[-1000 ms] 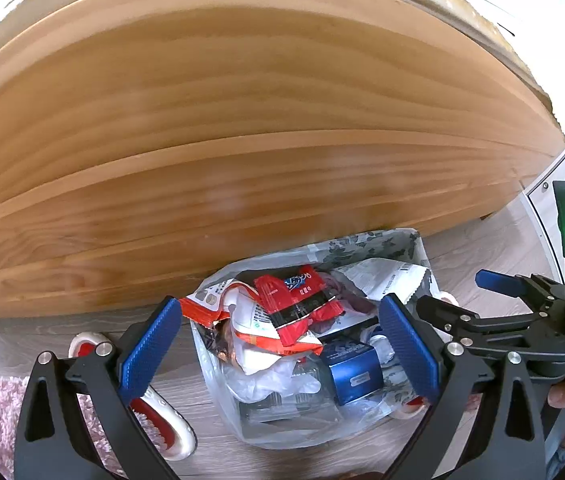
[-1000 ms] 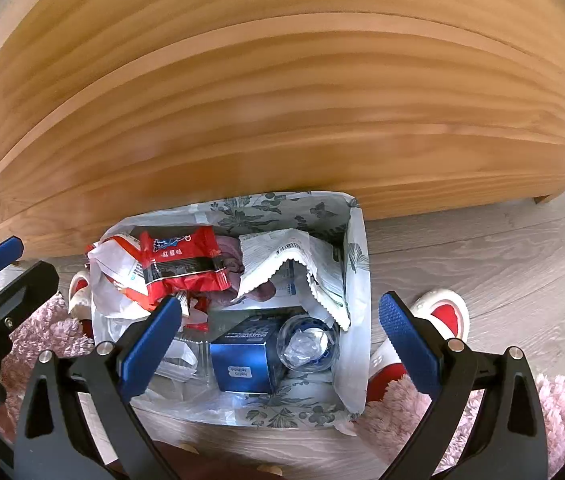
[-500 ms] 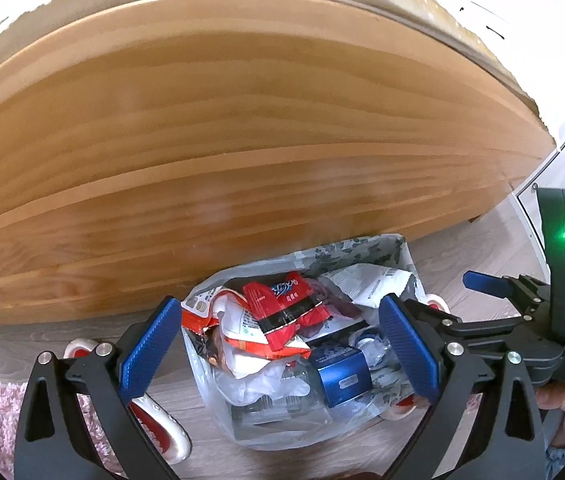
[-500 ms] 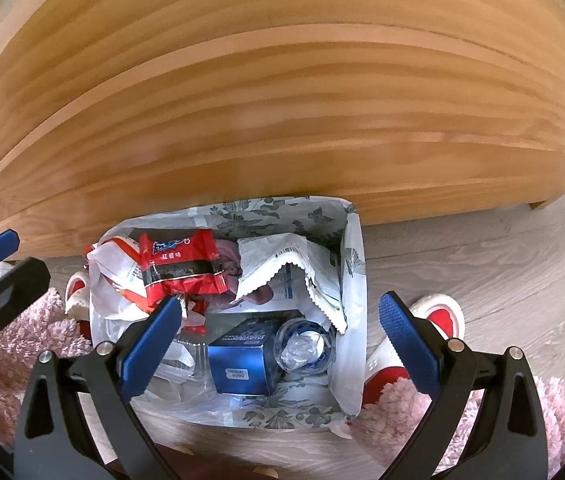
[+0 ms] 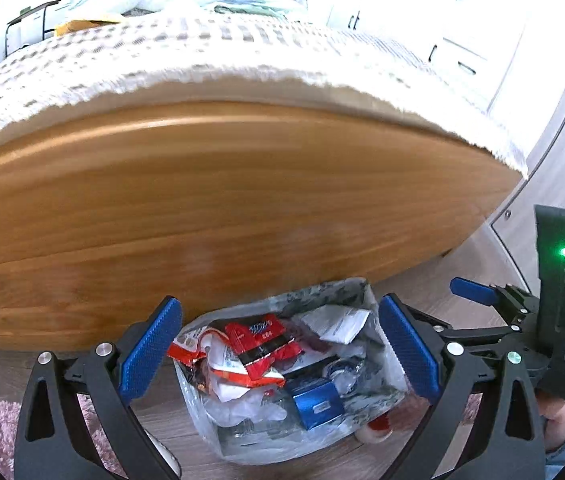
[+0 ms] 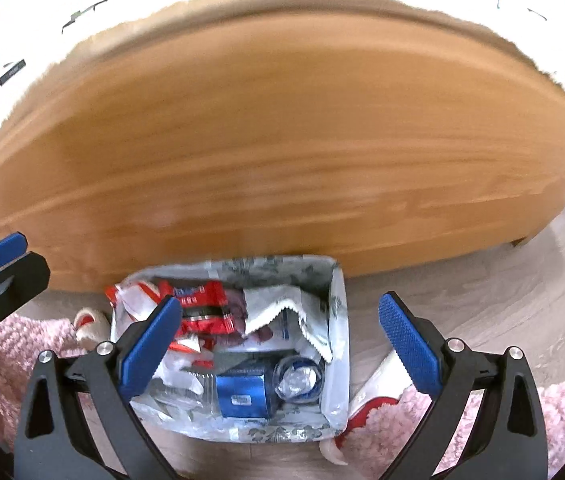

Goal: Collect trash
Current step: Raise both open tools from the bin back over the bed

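A floral-print trash bin lined with a clear bag (image 5: 366,296) (image 6: 336,312) stands on the floor against the wooden bed footboard. It holds red snack wrappers (image 5: 260,342) (image 6: 202,306), a blue box (image 5: 316,402) (image 6: 242,394), a crumpled clear bottle (image 6: 296,374) and white paper (image 6: 282,312). My left gripper (image 5: 280,350) hangs open above the bin with nothing between its fingers. My right gripper (image 6: 280,350) is open and empty too, above the bin's right half. In the left wrist view the right gripper (image 5: 478,294) shows at the right edge.
The wooden footboard (image 5: 222,208) fills the background, with a checked blanket (image 5: 202,56) on the bed above. Red-and-white slippers (image 6: 374,396) (image 6: 88,320) lie on either side of the bin, on a pink fluffy rug (image 6: 562,420). White cabinets (image 5: 466,52) stand at the right.
Both grippers have pulled up and back from the bin, so the bin looks smaller and the bed top has come into view. Both stay open and empty.
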`<move>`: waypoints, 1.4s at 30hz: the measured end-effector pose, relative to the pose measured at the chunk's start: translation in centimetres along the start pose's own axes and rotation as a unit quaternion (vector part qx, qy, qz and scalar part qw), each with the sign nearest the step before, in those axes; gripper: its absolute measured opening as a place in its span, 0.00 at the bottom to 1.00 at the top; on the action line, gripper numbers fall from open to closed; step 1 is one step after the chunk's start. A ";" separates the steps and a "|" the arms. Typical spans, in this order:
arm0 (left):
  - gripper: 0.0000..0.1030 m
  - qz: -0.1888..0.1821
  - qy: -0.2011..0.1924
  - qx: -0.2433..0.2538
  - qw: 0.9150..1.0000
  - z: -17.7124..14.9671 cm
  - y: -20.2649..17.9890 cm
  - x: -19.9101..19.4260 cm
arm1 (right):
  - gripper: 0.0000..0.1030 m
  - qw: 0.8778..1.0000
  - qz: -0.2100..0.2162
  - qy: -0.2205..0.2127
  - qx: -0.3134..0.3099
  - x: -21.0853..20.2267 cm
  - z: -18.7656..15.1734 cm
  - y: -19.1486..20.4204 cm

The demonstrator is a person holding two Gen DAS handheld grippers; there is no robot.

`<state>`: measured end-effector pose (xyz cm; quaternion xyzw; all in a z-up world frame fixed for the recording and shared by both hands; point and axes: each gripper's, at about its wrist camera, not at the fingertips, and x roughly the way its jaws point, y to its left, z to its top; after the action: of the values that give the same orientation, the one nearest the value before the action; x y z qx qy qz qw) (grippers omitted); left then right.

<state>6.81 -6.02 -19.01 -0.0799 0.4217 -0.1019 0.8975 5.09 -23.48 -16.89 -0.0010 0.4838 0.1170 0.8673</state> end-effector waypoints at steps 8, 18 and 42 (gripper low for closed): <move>0.93 -0.004 -0.038 -0.022 0.999 1.0 0.4 -2.5 | 0.92 0.999 -0.008 -0.051 0.006 -2.0 1.1 -0.1; 0.93 -0.005 -0.068 -0.035 0.997 2.0 1.0 -4.8 | 0.92 0.994 -0.009 -0.108 0.010 -4.4 2.6 -0.1; 0.93 0.033 -0.165 -0.044 0.985 9.5 3.8 -9.2 | 0.92 0.972 -0.030 -0.232 -0.039 -8.8 11.4 2.9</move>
<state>8.87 0.49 -7.05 -0.1204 0.2740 -0.0388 0.9534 9.65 -21.11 -3.08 -0.0225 0.2645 0.1072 0.9582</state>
